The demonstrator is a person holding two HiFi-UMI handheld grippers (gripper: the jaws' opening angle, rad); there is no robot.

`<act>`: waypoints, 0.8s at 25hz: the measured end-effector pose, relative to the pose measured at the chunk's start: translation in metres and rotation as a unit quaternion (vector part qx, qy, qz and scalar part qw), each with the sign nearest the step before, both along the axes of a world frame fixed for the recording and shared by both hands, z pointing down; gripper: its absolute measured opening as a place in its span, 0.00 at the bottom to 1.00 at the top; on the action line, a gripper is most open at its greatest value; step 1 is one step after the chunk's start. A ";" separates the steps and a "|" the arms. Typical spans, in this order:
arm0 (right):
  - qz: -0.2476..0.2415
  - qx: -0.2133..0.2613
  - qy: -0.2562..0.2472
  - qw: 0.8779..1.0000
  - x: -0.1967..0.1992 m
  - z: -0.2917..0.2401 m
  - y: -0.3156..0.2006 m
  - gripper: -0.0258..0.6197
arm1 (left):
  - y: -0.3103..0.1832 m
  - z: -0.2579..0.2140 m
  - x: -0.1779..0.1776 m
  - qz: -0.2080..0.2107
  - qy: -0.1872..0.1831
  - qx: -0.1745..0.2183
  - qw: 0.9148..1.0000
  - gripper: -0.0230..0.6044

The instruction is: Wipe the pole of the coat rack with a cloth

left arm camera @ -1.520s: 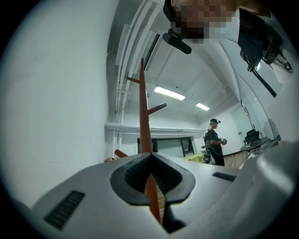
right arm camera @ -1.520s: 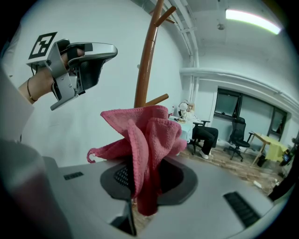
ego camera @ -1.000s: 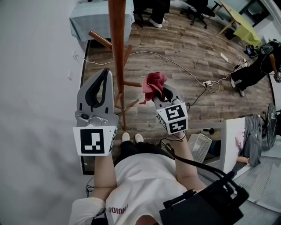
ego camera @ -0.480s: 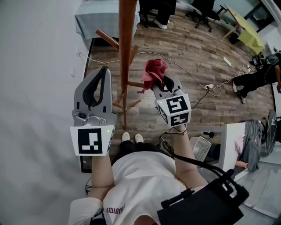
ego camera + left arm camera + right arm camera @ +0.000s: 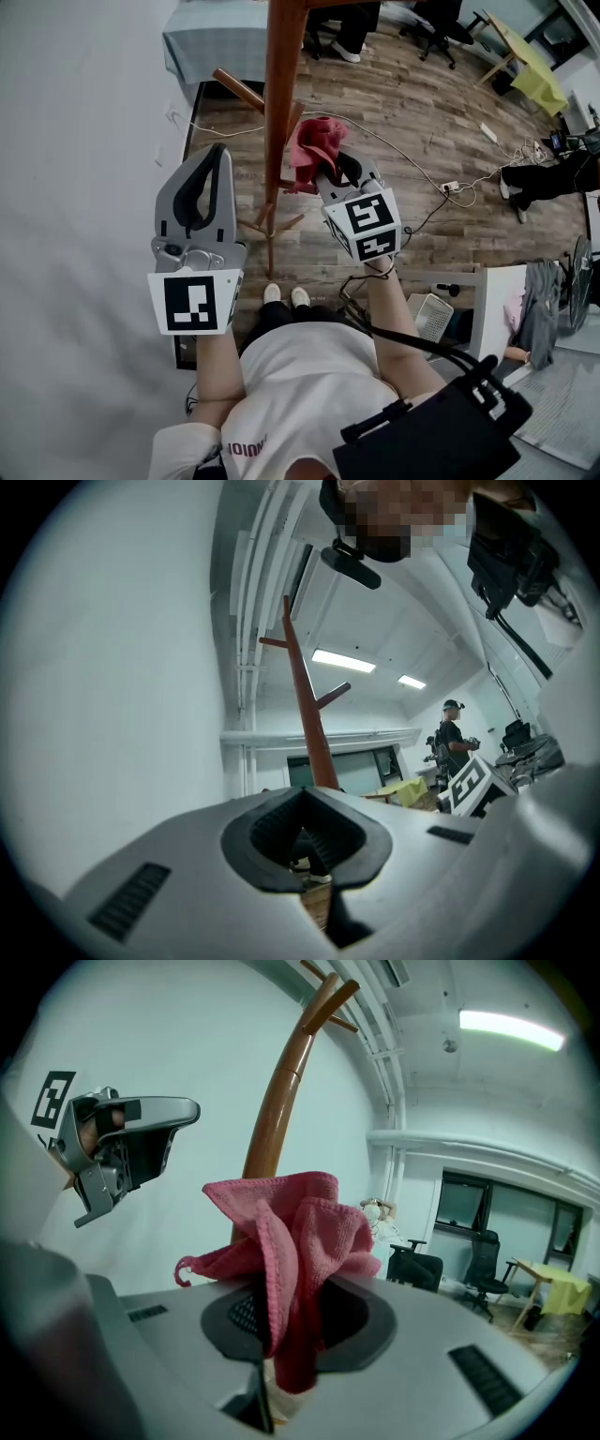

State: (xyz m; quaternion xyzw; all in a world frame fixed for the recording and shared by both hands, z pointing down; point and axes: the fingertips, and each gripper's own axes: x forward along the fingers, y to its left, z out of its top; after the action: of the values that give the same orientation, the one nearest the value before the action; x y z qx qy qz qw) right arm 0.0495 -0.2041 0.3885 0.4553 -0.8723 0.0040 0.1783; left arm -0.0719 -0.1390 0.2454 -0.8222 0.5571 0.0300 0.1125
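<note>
The coat rack's brown wooden pole (image 5: 279,122) rises up the middle of the head view, with side pegs and splayed feet on the floor. My right gripper (image 5: 327,171) is shut on a crumpled pink cloth (image 5: 314,142), which sits just right of the pole, touching it or nearly so. In the right gripper view the cloth (image 5: 292,1232) bunches out of the jaws, with the pole (image 5: 275,1101) close behind it. My left gripper (image 5: 218,159) hangs left of the pole, shut on nothing. In the left gripper view the pole (image 5: 307,719) stands beyond the closed jaws.
A white wall (image 5: 75,141) runs along the left. A cable and a power strip (image 5: 442,178) lie on the wooden floor. A table with a pale cloth (image 5: 202,37) stands behind the rack. Office chairs, a yellow-green table (image 5: 525,56) and a person (image 5: 553,169) are at the right.
My right gripper has carried the cloth leftward and a little up, closing the gap to the pole. The left gripper has stayed about where it was.
</note>
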 end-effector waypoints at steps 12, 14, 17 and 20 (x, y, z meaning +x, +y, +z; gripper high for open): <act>-0.022 -0.014 0.010 1.000 -0.016 0.011 -0.012 0.18 | -0.007 0.003 -0.013 -0.017 0.001 -0.005 1.000 0.06; -0.024 -0.015 0.011 1.000 -0.018 0.012 -0.014 0.18 | -0.008 0.004 -0.015 -0.020 0.002 -0.006 1.000 0.06; -0.024 -0.016 0.011 1.000 -0.018 0.012 -0.017 0.18 | -0.010 0.004 -0.017 -0.023 0.003 -0.006 1.000 0.06; -0.023 -0.017 0.013 1.000 -0.017 0.012 -0.018 0.18 | -0.010 0.004 -0.019 -0.028 0.006 -0.008 1.000 0.06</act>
State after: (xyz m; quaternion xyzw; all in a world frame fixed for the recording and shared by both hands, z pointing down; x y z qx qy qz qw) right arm 0.0330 -0.2221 0.4004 0.4320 -0.8800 0.0090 0.1972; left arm -0.0910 -0.1489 0.2489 -0.8068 0.5812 0.0275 0.1030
